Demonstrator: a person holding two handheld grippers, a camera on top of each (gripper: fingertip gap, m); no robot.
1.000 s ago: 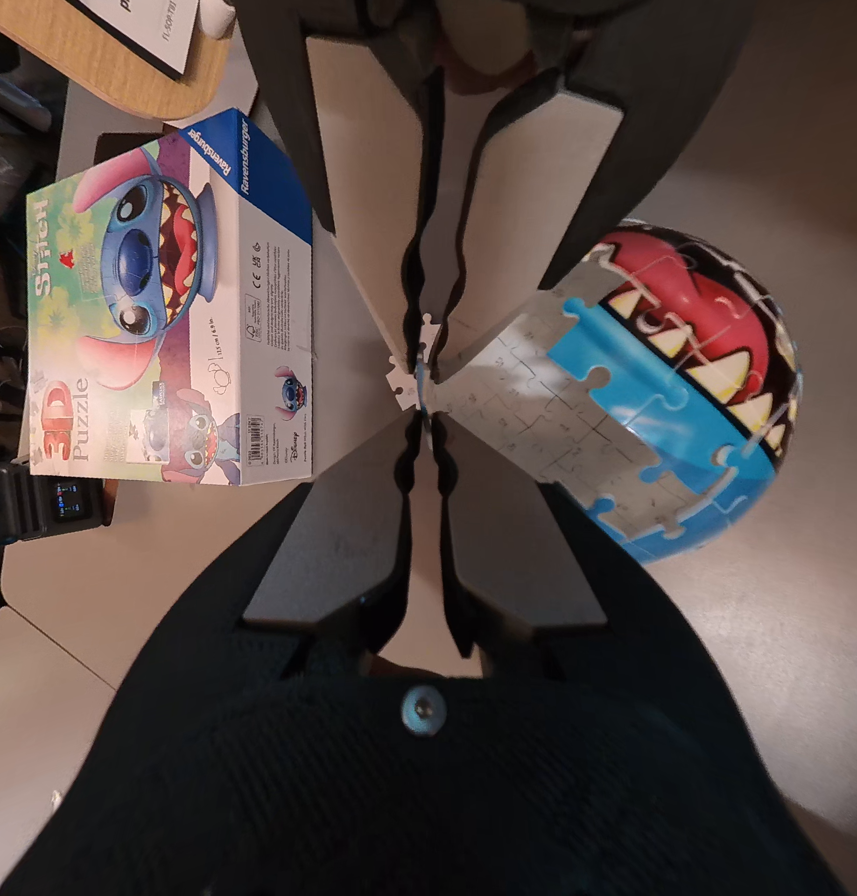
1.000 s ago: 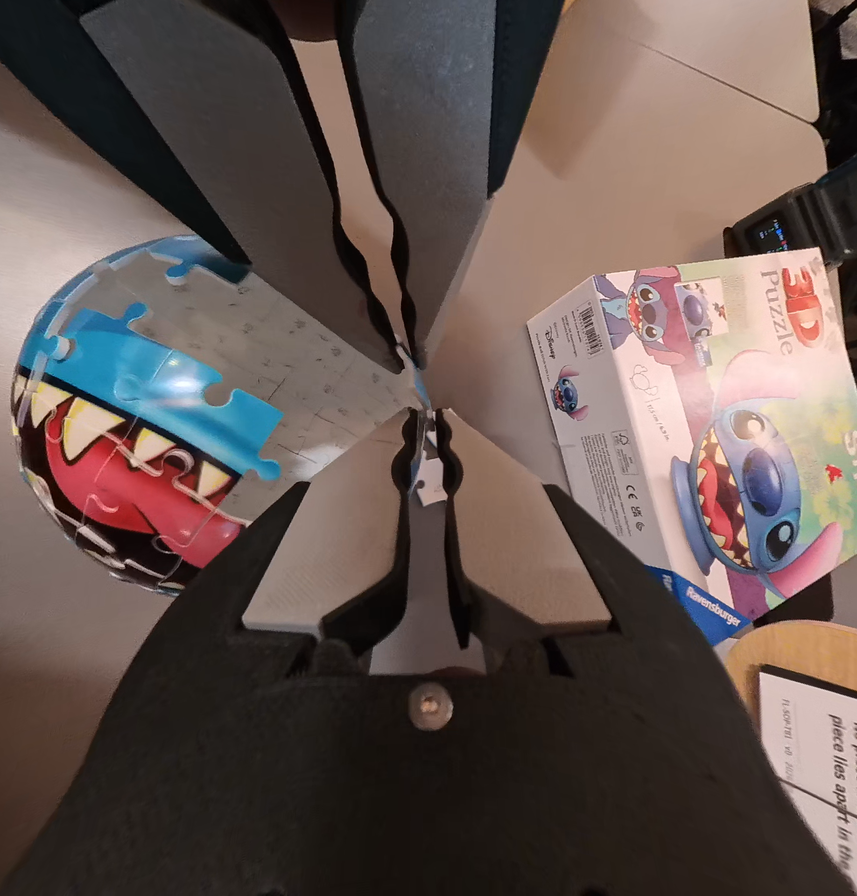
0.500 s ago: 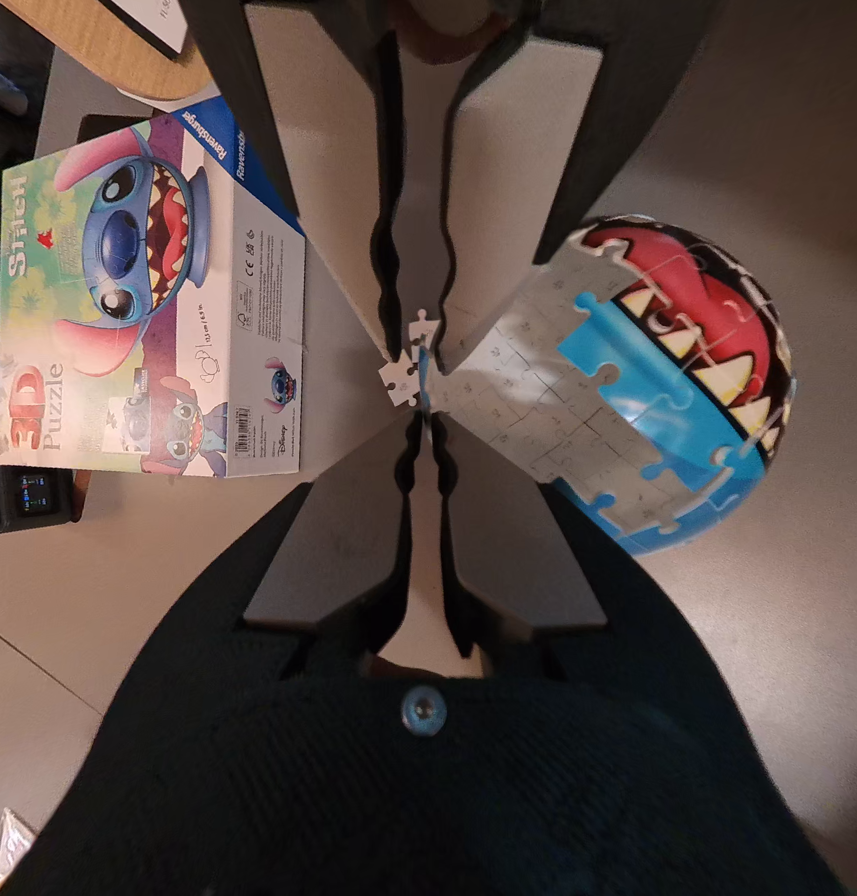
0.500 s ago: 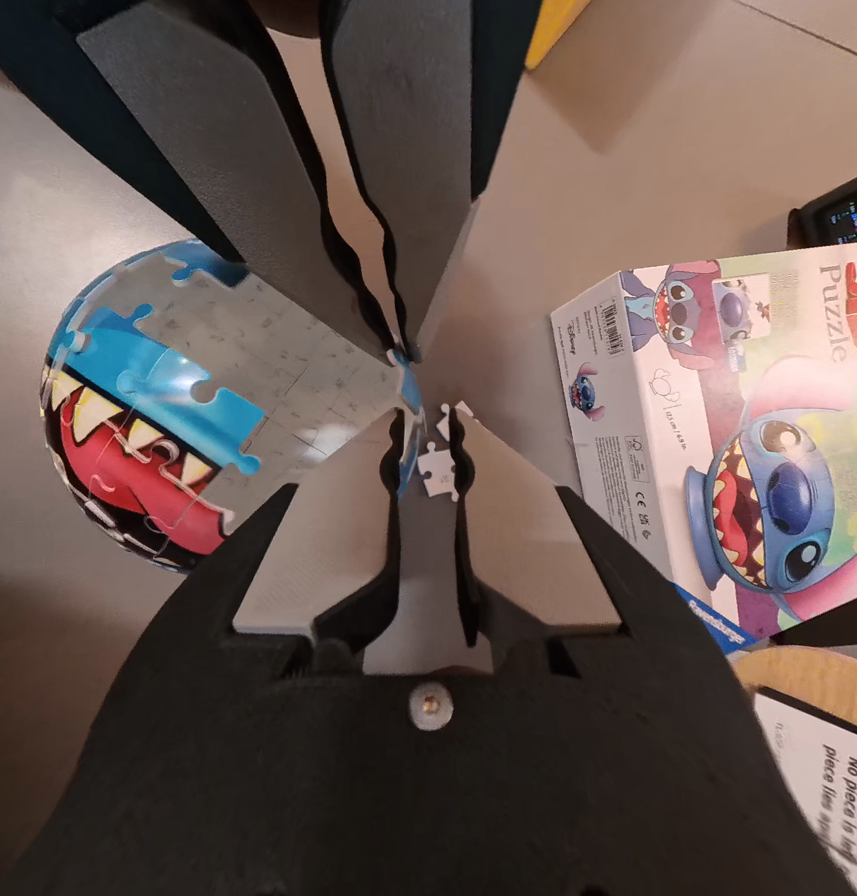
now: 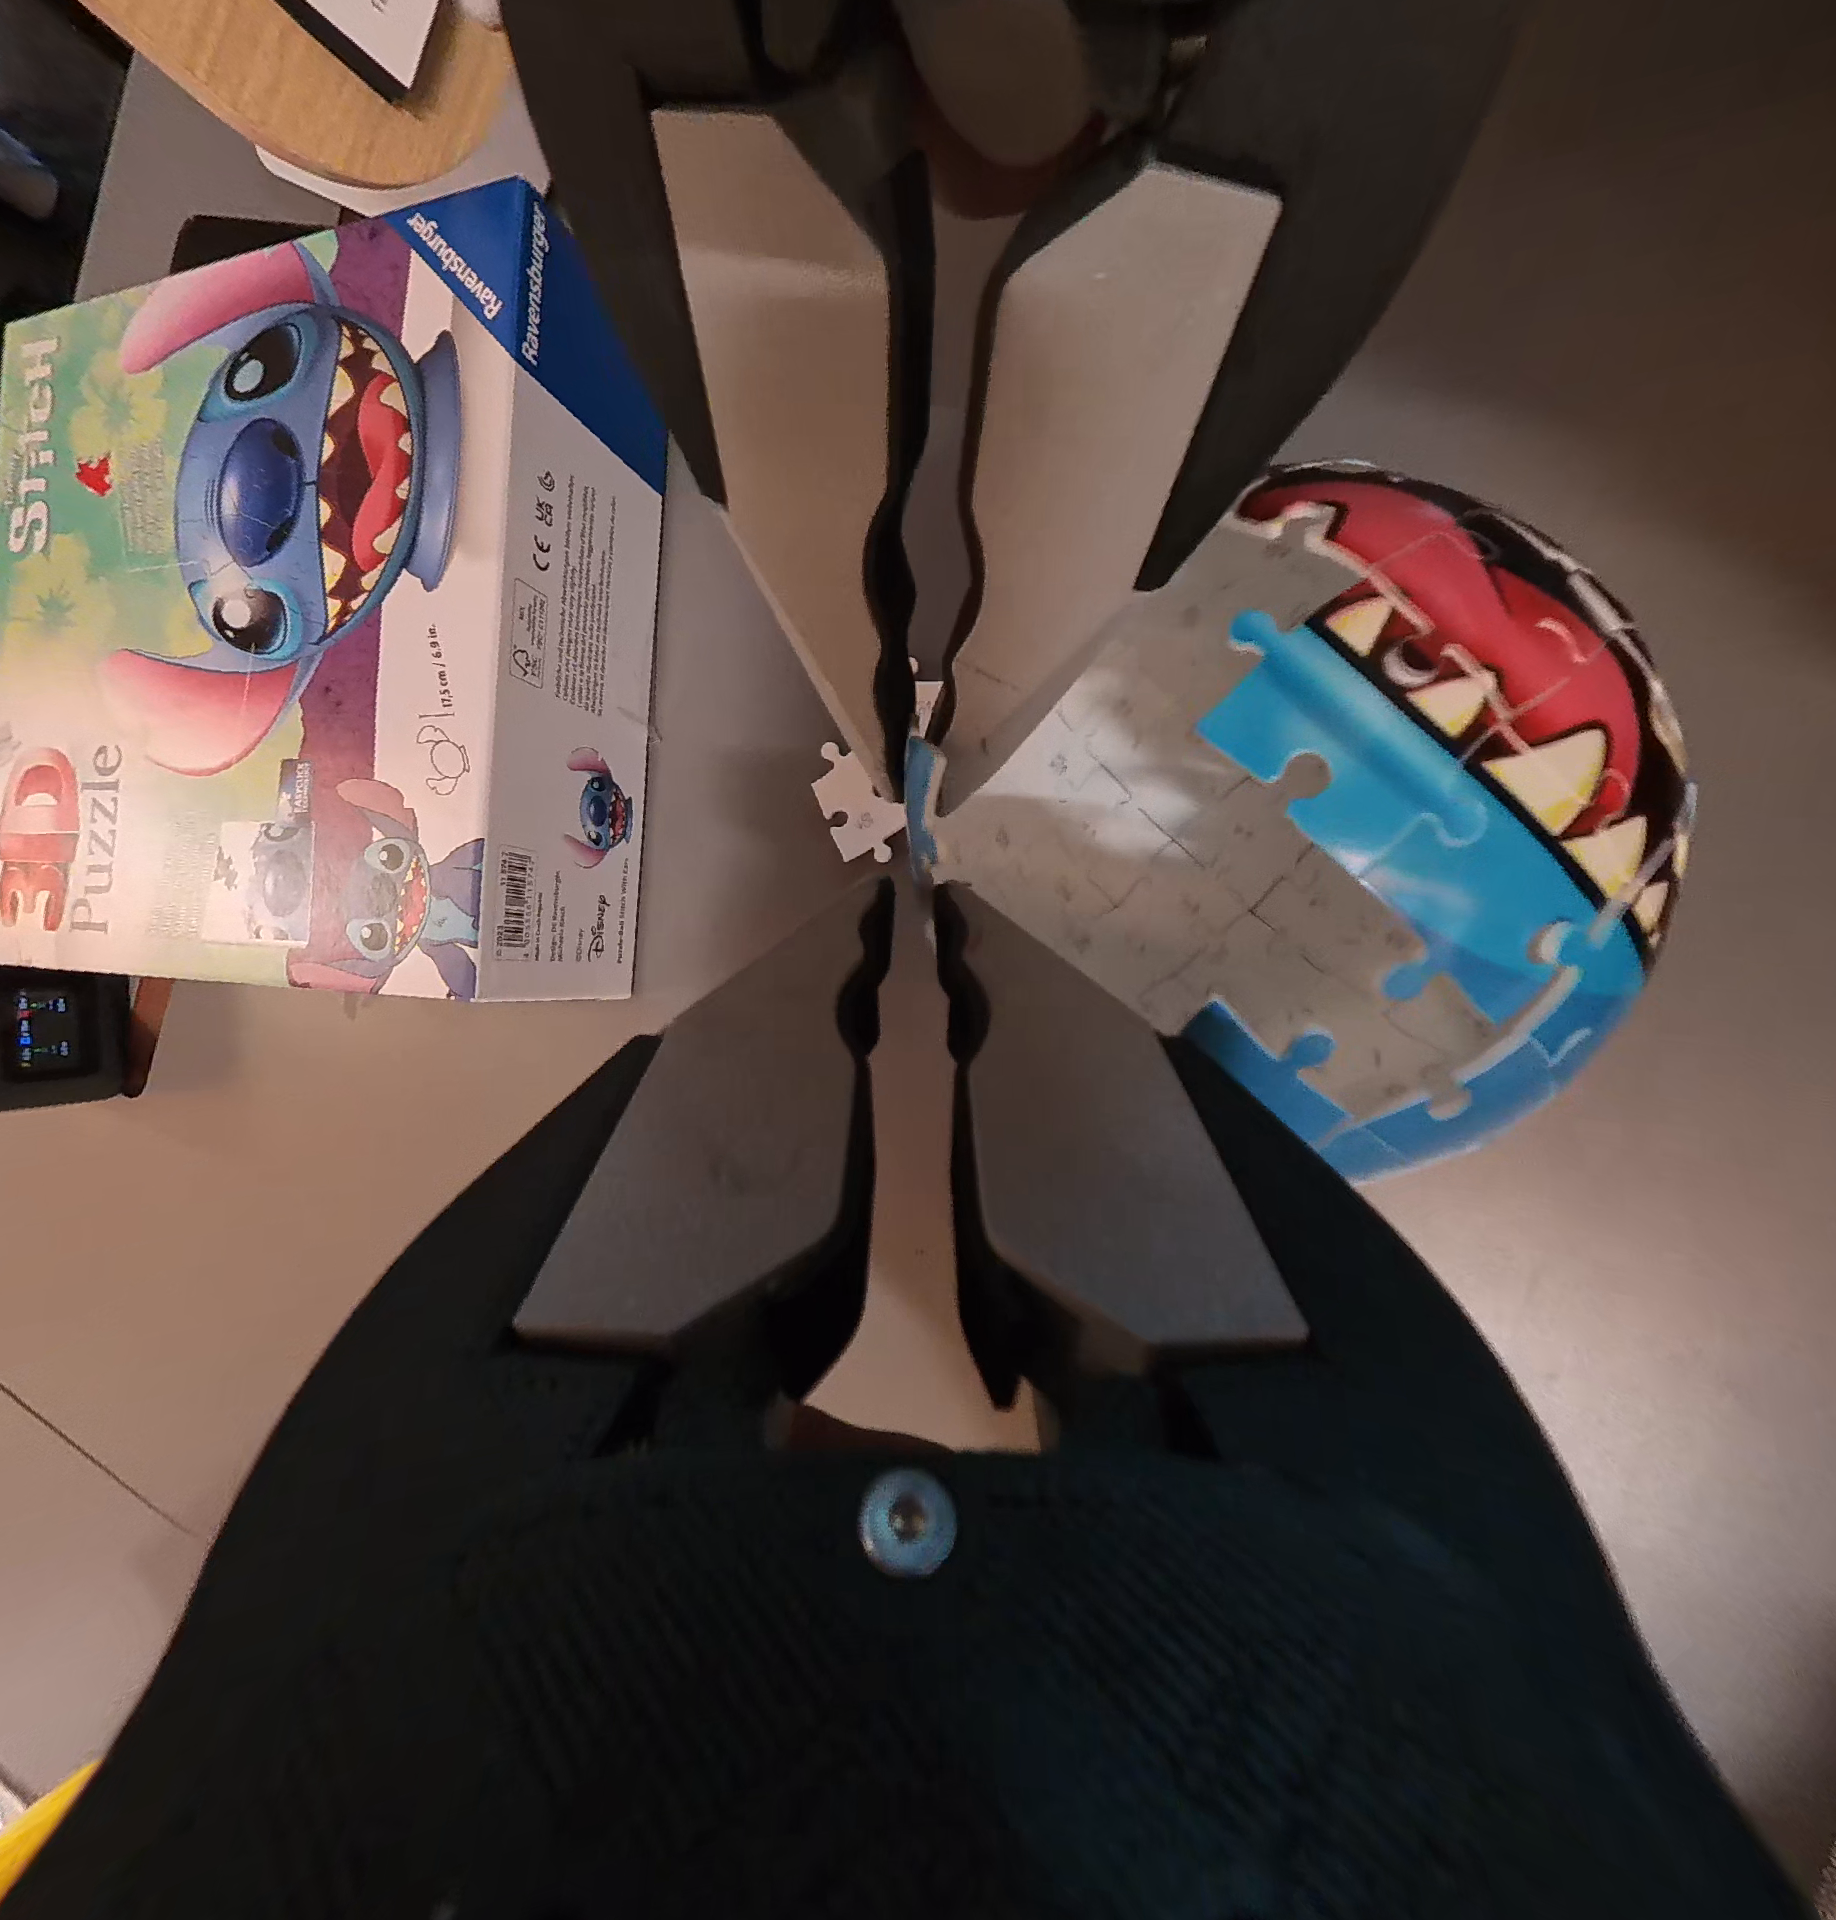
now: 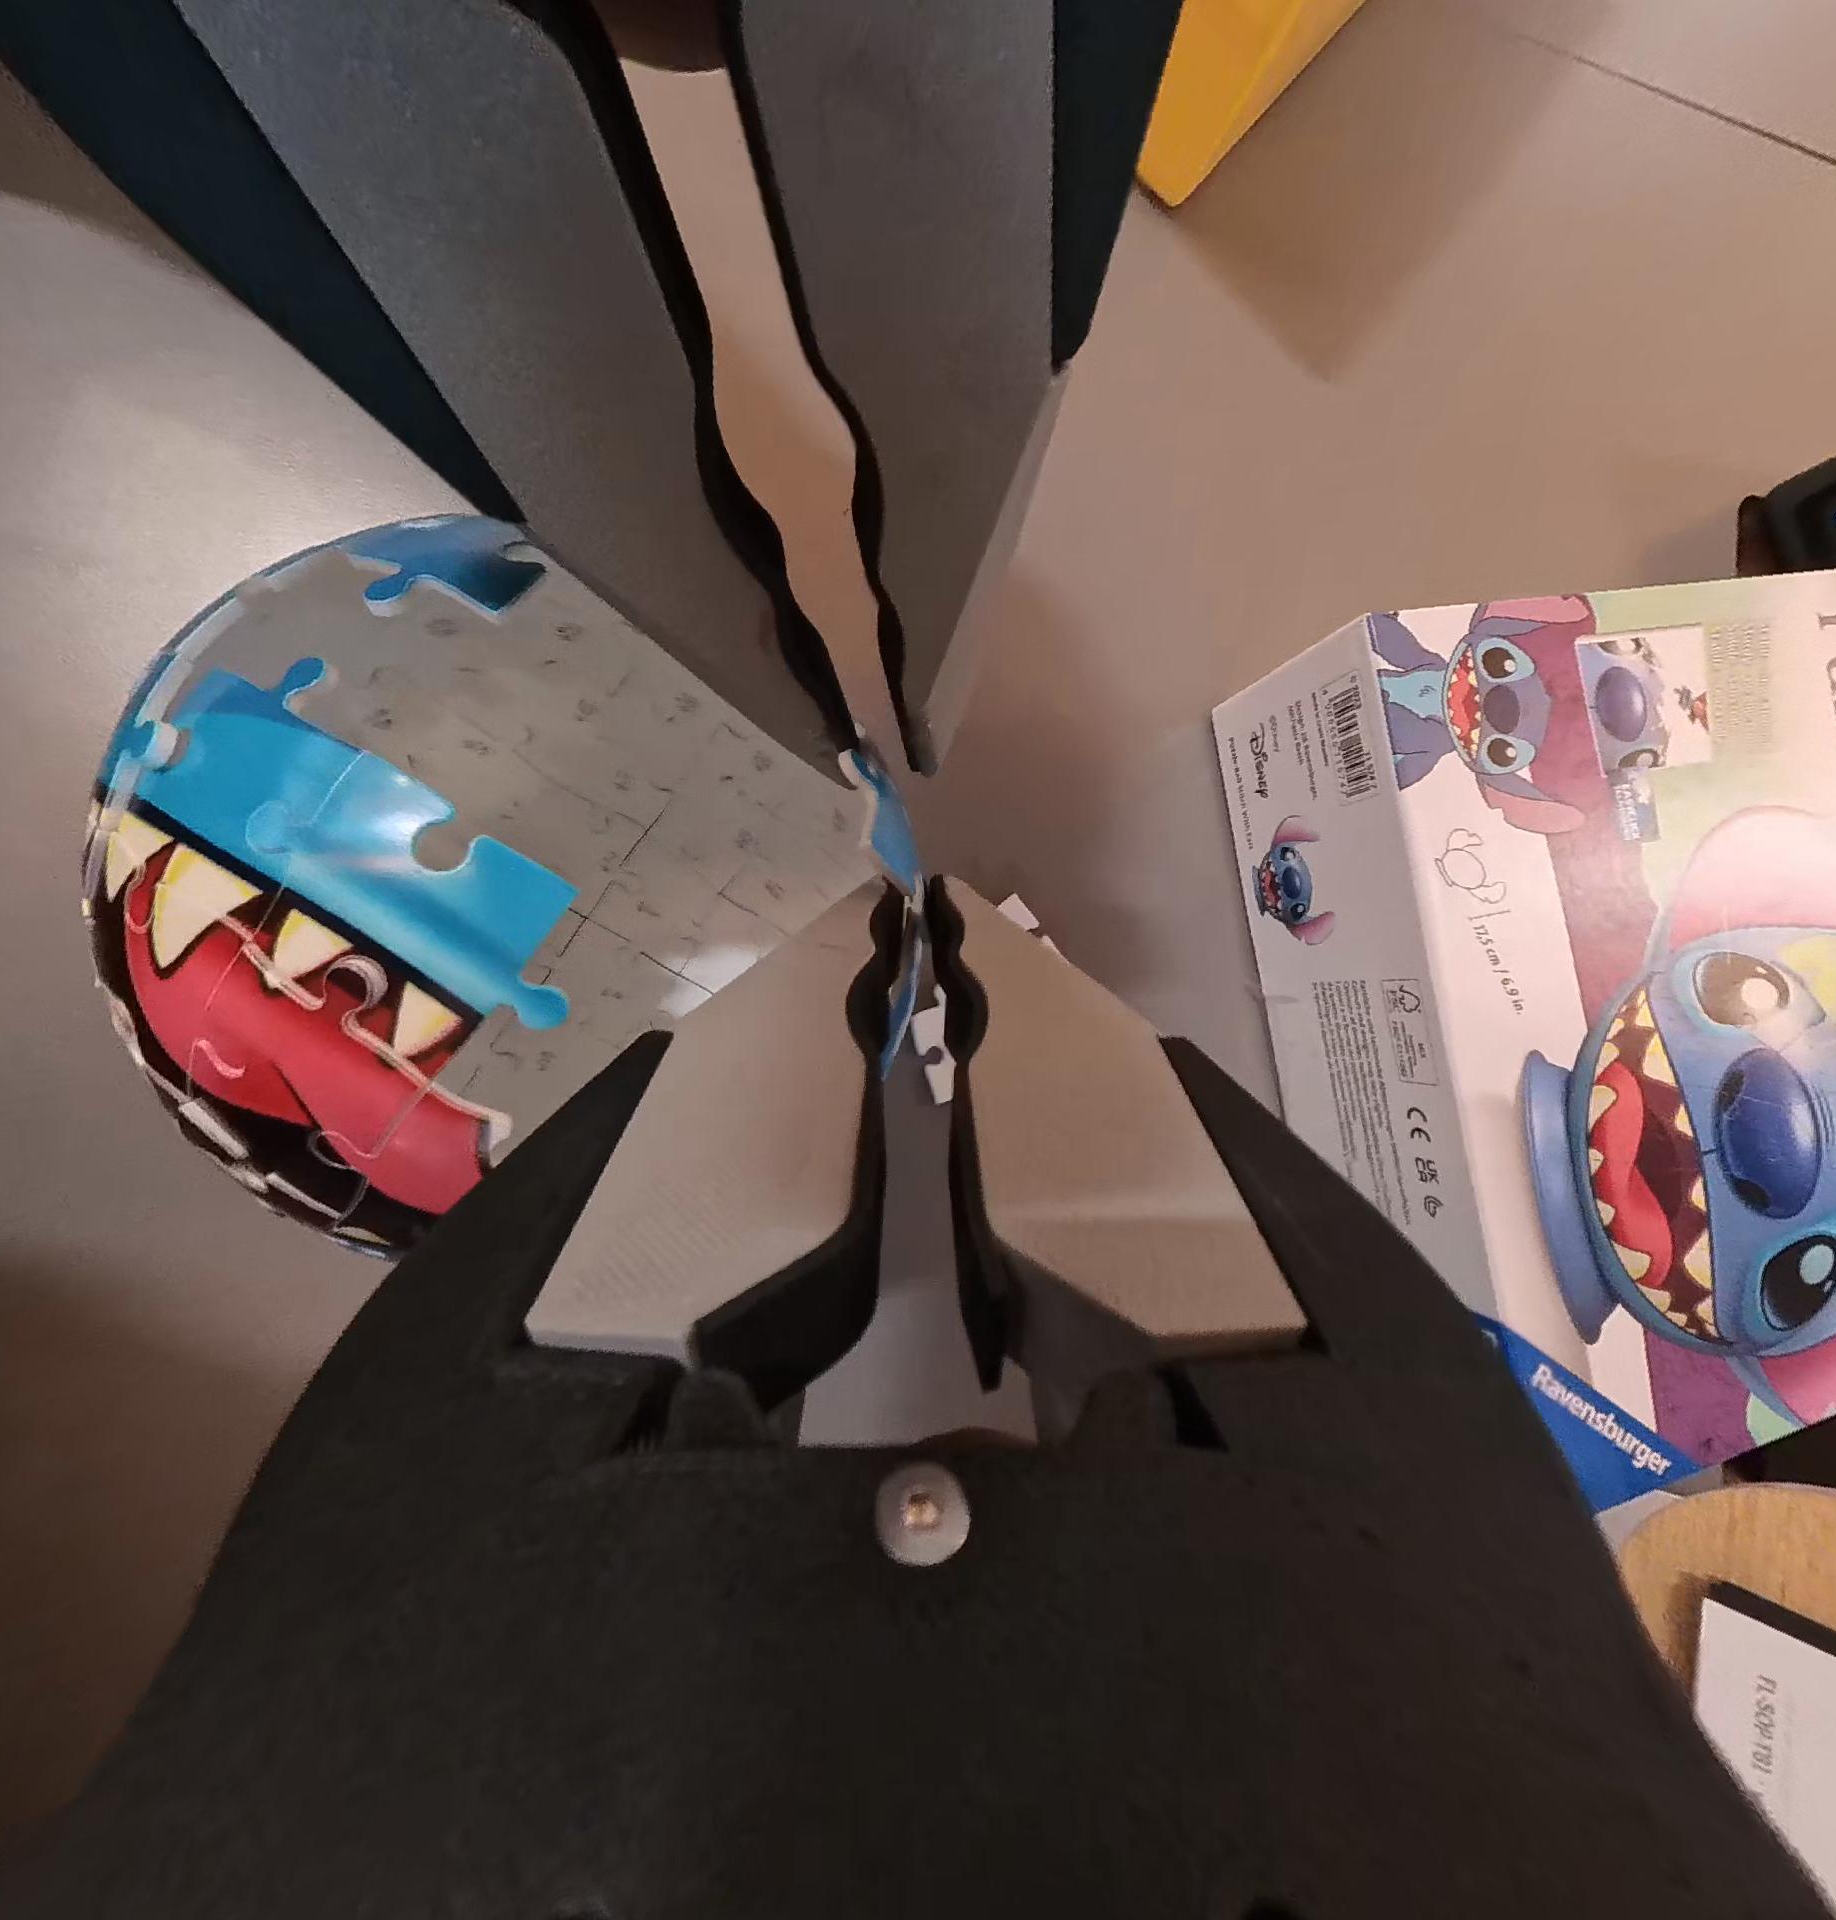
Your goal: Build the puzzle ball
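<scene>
The partly built puzzle ball (image 5: 1413, 831) hangs in the air, open side showing its grey inner face, with blue, red and teeth print outside. It also shows in the right wrist view (image 6: 374, 862). My left gripper (image 5: 909, 894) is shut on the ball's blue rim. My right gripper (image 6: 919, 925) is shut on a loose puzzle piece (image 6: 932, 1044), white back showing, and holds it against that same rim. In the left wrist view the piece (image 5: 857, 816) sticks out leftward between the two grippers' tips, which nearly touch head-on.
The puzzle's printed box (image 5: 301, 623) lies on the beige table, also in the right wrist view (image 6: 1568, 987). A wooden board with a paper sheet (image 5: 353, 94) and a black device with a small screen (image 5: 41, 1039) lie beyond it. A yellow object (image 6: 1226, 94) sits at the far edge.
My right gripper's fingers have narrowed on the piece and pushed it closer to the ball's rim. Both grippers shifted slightly over the table; the left keeps its hold.
</scene>
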